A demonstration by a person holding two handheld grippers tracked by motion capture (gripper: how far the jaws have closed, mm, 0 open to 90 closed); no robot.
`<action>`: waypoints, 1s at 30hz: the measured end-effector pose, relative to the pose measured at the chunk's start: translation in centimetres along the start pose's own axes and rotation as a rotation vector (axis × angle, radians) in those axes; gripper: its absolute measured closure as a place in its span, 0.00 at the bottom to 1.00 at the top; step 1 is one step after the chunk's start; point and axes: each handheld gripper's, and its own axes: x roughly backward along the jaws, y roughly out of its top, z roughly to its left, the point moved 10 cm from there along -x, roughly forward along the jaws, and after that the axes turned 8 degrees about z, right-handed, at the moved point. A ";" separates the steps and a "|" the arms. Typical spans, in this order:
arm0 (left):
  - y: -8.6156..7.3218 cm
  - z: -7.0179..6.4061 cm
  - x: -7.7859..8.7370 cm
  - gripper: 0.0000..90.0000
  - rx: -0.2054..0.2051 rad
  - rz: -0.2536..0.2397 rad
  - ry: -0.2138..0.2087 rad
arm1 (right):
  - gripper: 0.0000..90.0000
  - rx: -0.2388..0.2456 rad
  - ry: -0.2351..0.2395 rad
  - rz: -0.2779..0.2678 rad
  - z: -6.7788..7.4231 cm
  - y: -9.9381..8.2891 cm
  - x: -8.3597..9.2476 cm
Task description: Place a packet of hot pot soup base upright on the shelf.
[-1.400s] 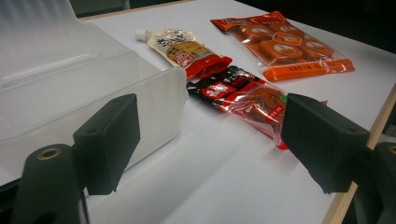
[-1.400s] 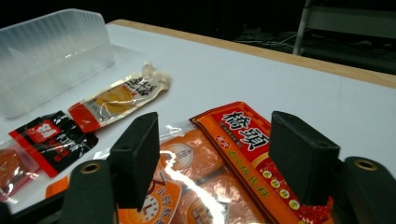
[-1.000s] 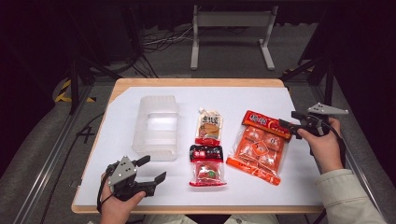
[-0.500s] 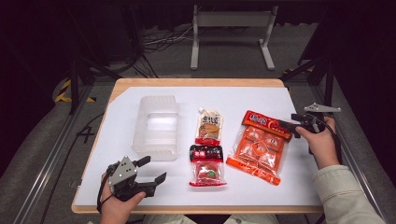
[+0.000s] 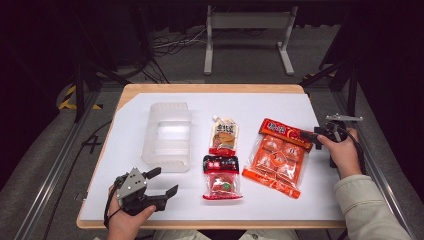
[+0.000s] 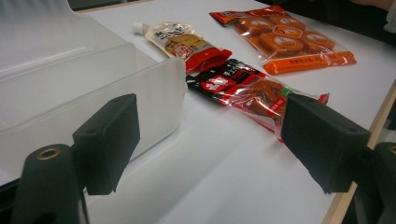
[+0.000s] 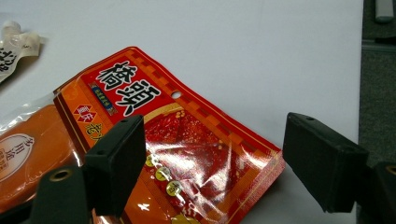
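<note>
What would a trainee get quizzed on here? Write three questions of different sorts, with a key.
1. True or false: the left gripper holds a packet.
2. Which packet lies nearest the right gripper? A) orange pack B) spout pouch C) red packet
3. Fill in: the clear bin lies to the ____ of the spout pouch in the high view.

Key: 1 false, its jaws are open and empty. 2 A; in the right gripper view the open jaws sit over the pack's top corner. 3 left.
</note>
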 end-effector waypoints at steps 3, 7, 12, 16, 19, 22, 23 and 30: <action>0.0 0.1 0.1 0.23 -0.005 0.000 0.006 | 0.23 -0.023 -0.002 0.013 -0.2 -0.3 -0.1; 0.1 0.1 0.0 0.23 -0.006 -0.001 0.005 | 0.22 -0.038 -0.015 0.013 -0.4 -0.4 -0.1; 0.0 0.0 0.0 0.23 0.000 0.001 0.004 | 0.24 -0.070 0.008 0.018 -0.3 -0.5 -0.1; 0.0 0.1 0.0 0.23 -0.012 0.002 0.009 | 0.24 -0.078 0.028 0.016 0.2 -0.5 -0.3; 0.0 0.0 0.0 0.23 -0.015 0.005 0.014 | 0.30 -0.081 0.037 0.000 0.4 -0.3 -0.1; 0.0 0.0 0.0 0.23 -0.015 0.007 0.014 | 0.36 -0.072 0.058 -0.020 1.0 0.1 0.4; 0.0 0.0 0.0 0.23 -0.019 0.008 0.015 | 0.37 -0.064 0.066 -0.027 1.3 0.2 0.6; 0.0 -0.1 -0.1 0.23 -0.021 0.009 0.011 | 0.51 -0.063 0.115 -0.009 1.4 -0.2 0.7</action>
